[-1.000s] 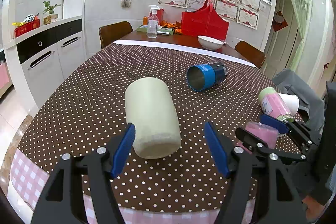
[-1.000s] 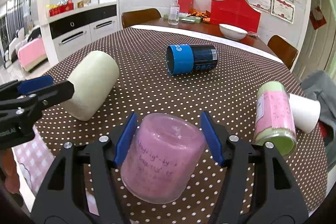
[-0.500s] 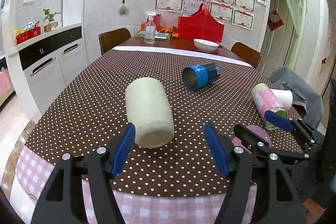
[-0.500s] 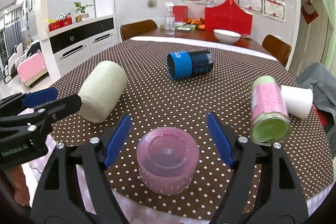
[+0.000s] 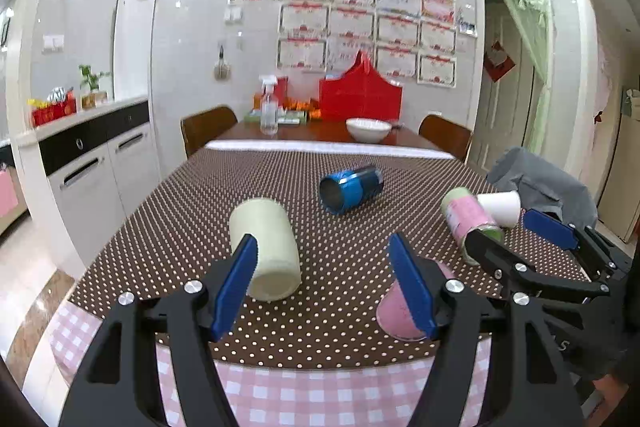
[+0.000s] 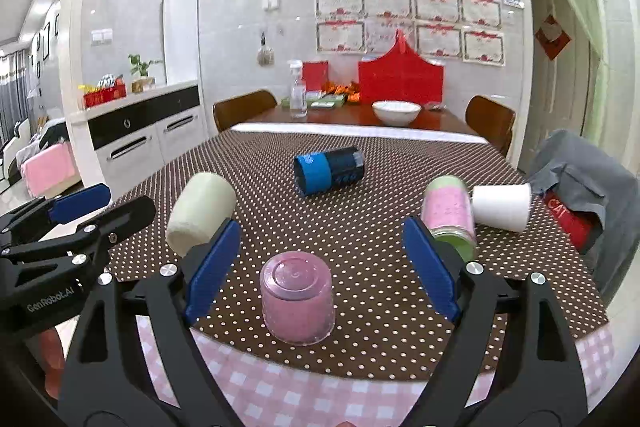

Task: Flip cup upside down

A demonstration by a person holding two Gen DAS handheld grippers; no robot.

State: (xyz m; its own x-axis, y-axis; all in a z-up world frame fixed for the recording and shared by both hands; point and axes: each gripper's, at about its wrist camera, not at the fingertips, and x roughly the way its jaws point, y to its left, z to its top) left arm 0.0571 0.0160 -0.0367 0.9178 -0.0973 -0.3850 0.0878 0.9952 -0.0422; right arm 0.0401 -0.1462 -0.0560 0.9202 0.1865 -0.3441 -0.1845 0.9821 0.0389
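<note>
A translucent pink cup (image 6: 297, 301) stands upside down on the dotted tablecloth near the table's front edge; it also shows in the left wrist view (image 5: 400, 315), partly hidden by a finger. My right gripper (image 6: 322, 277) is open, pulled back above the cup, not touching it. My left gripper (image 5: 326, 287) is open and empty, held back from a cream cup (image 5: 266, 251) that lies on its side. The cream cup also shows in the right wrist view (image 6: 200, 213).
A blue-and-black cup (image 6: 329, 170), a pink-and-green cup (image 6: 450, 217) and a white paper cup (image 6: 502, 206) lie on their sides further back. A grey jacket on a chair (image 6: 584, 187) is at the right. A white bowl (image 6: 396, 111) and spray bottle (image 6: 298, 95) stand at the far end.
The right gripper has opened, let go of the pink cup, now standing upside down, and drawn back and up. The left gripper has also drawn back from the cream cup.
</note>
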